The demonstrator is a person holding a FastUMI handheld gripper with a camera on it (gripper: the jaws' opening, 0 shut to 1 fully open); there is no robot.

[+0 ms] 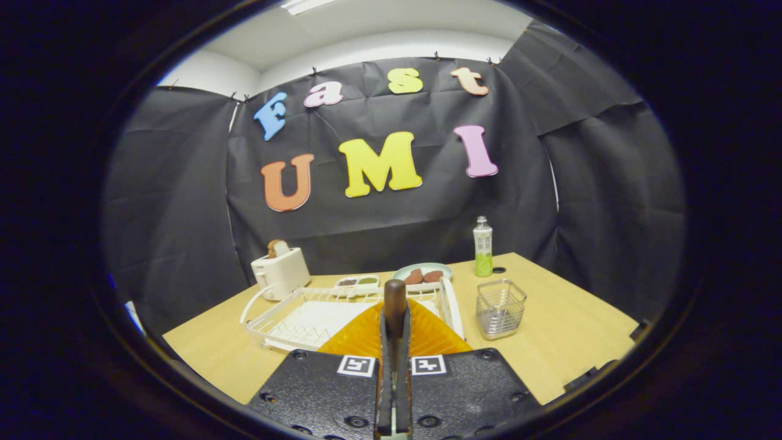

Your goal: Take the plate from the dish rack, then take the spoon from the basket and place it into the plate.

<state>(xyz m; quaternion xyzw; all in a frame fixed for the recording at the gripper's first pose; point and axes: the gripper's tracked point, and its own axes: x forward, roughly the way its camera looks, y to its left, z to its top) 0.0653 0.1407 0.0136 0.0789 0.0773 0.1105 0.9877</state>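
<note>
With the gripper (394, 342) clamped tight on the spoon (394, 308) handle right above the orange plate (427, 336), lower slowly and release only once it's centred, clear of the rack (269, 318).

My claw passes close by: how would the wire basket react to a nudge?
Probably slides: the wire basket looks light on the smooth table. Unlikely to tip, being squat. The claw is shut on the spoon above the orange plate.
</note>
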